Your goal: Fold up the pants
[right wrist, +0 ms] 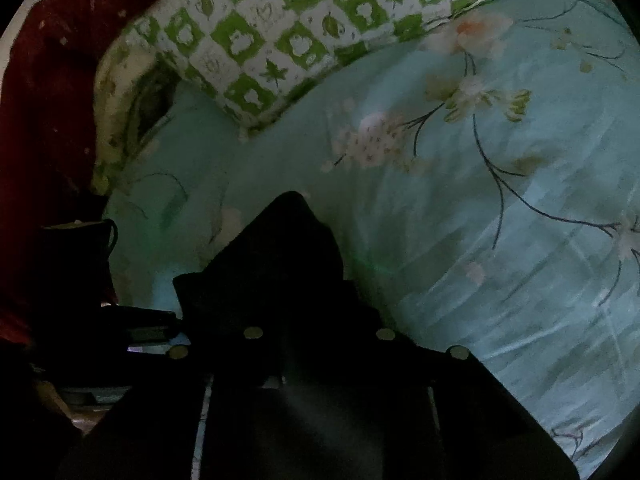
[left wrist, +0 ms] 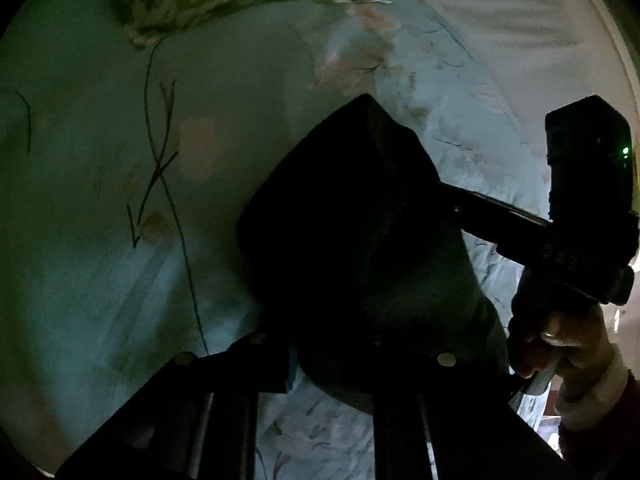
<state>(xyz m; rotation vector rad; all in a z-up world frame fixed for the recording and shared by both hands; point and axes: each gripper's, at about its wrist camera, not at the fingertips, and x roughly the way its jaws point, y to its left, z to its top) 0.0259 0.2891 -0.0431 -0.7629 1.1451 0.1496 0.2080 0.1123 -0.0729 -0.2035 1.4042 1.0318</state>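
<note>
Pants (left wrist: 352, 240): dark bundle lifted above the bed (left wrist: 100, 200), which carries a pale blue floral sheet. Cloth hangs bunched between both tools; no flat panel visible.

Left gripper (left wrist: 332, 364): dark cloth fills the space between its fingers, so it appears clamped on the pants. Right gripper (right wrist: 320, 336): same picture, fabric rising straight out from between its fingers, judged to be holding the pants. Very dim light; exact finger gap not readable in either view.

Risks, as judged:
- Bundle is crumpled, so laying it down as is would likely trap wrinkles or a twisted leg in the fold.
- The two grips sit near each other; hanging cloth between them could sag and land doubled.
- Black on black: a thin pinch could slip unnoticed.

View differences:
- Left wrist view shows the right tool from outside, its green indicator light and the person's hand (left wrist: 560, 344) on the handle.
- Right wrist view shows the green-checked pillow (right wrist: 288, 32) clearly, and a dark red cloth (right wrist: 52, 80) at left.
</note>
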